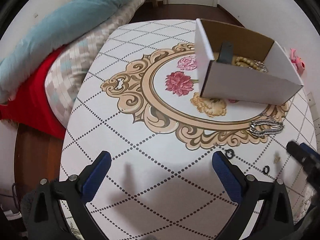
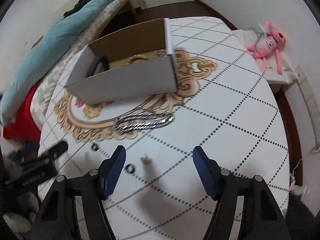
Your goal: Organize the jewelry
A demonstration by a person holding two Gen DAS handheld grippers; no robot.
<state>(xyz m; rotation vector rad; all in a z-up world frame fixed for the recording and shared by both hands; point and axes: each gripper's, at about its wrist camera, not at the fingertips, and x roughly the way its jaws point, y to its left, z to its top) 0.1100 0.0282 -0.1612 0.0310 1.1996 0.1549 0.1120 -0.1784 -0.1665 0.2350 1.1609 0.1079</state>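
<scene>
Both grippers stand wide open above the table (image 1: pixel 160 170) and hold nothing. Between the left gripper (image 1: pixel 161 163) fingers lies only bare patterned tabletop; a small black ring (image 1: pixel 230 153) sits just beside its right finger (image 1: pixel 224 170), not clearly touching it. Ahead and to the right of this gripper stands the box (image 1: pixel 240 80), with a dark band (image 1: pixel 226 53) and a beaded bracelet (image 1: pixel 243 61) inside.

The right gripper (image 2: pixel 160 160) also hangs apart from everything. A second black ring (image 2: pixel 131 169) lies just beside its left finger (image 2: pixel 114 172), and a tiny gold piece (image 2: pixel 146 160), too blurred to name, lies between the fingers, nearer the left one. Ahead of this gripper the silver chain (image 2: pixel 144 121) lies folded on itself, its long axis running crosswise to the fingers, tilted slightly up to the right. It lies between the gripper and the box, near the box's front wall but apart from it.
</scene>
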